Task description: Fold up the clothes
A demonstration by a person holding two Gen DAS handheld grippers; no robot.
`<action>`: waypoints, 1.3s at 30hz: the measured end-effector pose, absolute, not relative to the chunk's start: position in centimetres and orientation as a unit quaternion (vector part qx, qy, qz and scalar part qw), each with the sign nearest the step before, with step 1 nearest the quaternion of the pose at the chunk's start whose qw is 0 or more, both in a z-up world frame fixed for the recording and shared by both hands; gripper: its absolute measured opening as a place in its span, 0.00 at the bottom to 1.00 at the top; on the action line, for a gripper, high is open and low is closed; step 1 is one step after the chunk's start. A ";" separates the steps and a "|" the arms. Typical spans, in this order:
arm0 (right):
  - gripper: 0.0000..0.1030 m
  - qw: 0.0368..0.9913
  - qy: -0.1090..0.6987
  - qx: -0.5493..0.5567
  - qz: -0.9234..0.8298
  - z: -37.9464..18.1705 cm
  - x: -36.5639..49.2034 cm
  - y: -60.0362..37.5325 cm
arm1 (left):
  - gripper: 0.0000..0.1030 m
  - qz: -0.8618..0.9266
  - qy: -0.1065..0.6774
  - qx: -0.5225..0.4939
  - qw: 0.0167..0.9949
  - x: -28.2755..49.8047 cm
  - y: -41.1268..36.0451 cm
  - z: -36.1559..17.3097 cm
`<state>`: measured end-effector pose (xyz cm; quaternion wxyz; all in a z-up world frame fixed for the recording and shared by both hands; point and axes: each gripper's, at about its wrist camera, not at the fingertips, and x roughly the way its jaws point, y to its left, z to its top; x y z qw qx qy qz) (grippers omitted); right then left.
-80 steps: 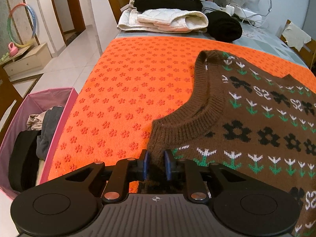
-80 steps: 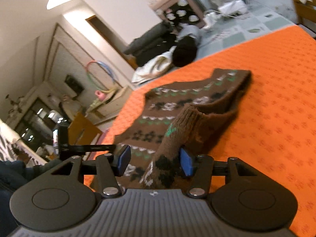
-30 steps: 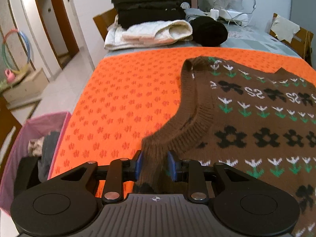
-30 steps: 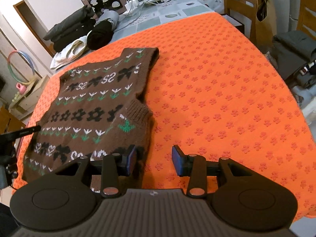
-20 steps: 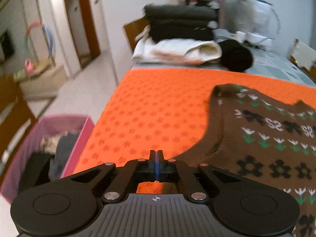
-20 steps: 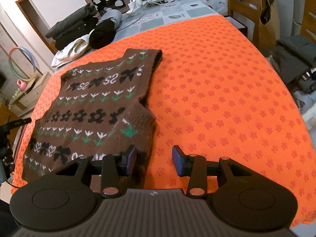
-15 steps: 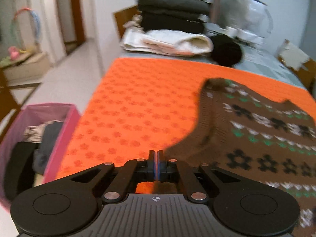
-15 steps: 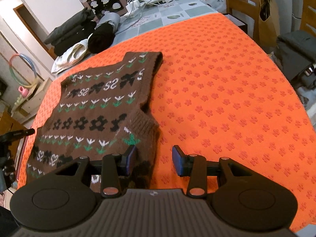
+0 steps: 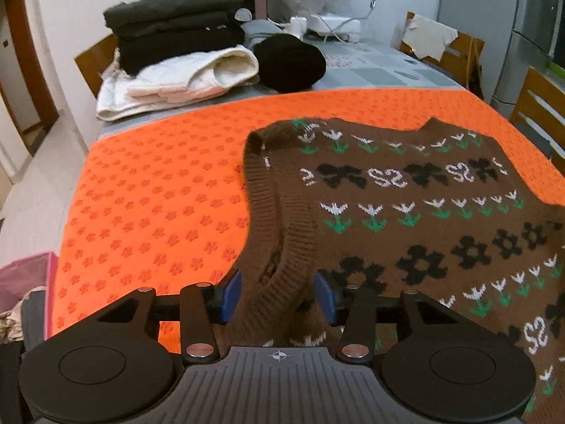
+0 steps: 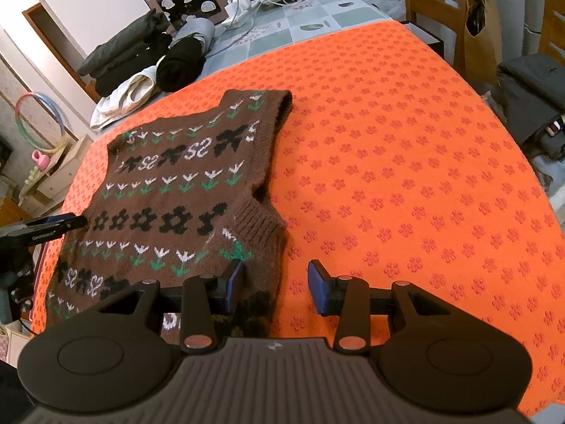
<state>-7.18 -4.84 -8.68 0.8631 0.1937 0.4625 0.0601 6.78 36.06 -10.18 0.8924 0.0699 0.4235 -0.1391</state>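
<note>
Left wrist view: a brown patterned sweater vest (image 9: 406,208) is seen spread flat on the orange cloth (image 9: 159,194) that covers the tabletop. A wide strip of bare cloth is left between the vest's ribbed armhole edge and the tabletop's left edge, below which a pink basket (image 9: 24,282) of clothes is seen on the floor. At the far end, folded dark and white clothes (image 9: 176,53) and a black bundle (image 9: 289,62) are stacked, well apart from the vest. The left tool (image 9: 278,295) is held low and level at the near edge, its jaws spread, with the ribbed armhole band bunched up between the blue pads (image 9: 229,295); whether the pads press it cannot be told.

Right wrist view: the vest (image 10: 183,190) is seen from above, lying toward the left half of the tabletop, with a broad open stretch of orange cloth (image 10: 406,176) to its right, as far as the chairs (image 10: 441,10). The right tool (image 10: 275,284) is held released, tilted downward over the near edge, its left pad above the vest's hem corner and its right pad above bare cloth. The left tool (image 10: 46,229) is seen at the vest's left side.
</note>
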 end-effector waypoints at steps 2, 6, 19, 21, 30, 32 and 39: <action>0.44 0.862 0.464 0.195 0.058 -8.7 -7.3 -4.9 | 0.42 -0.151 0.431 0.071 0.887 7.1 36.0 -10.7; 0.44 0.862 0.464 0.197 0.055 -8.8 -7.4 -4.9 | 0.05 -0.170 0.421 0.073 0.888 6.7 35.8 -10.8; 0.44 0.858 0.469 0.198 0.065 -9.6 -6.8 -5.1 | 0.05 -0.110 0.414 0.041 0.903 6.9 38.6 -9.5; 0.44 0.856 0.470 0.203 0.072 -9.9 -6.6 -5.2 | 0.05 -0.100 0.422 0.034 0.901 7.1 38.9 -9.7; 0.16 0.840 0.486 0.223 0.086 -12.0 -5.4 -4.7 | 0.12 -0.085 0.428 0.049 0.898 6.8 38.6 -9.8; 0.12 0.848 0.480 0.212 0.072 -11.5 -5.7 -4.7 | 0.18 -0.089 0.424 0.035 0.901 6.3 39.0 -9.1; 0.35 0.843 0.479 0.226 0.093 -11.1 -7.4 -5.0 | 0.28 -0.056 0.434 -0.014 0.899 2.7 41.9 -8.7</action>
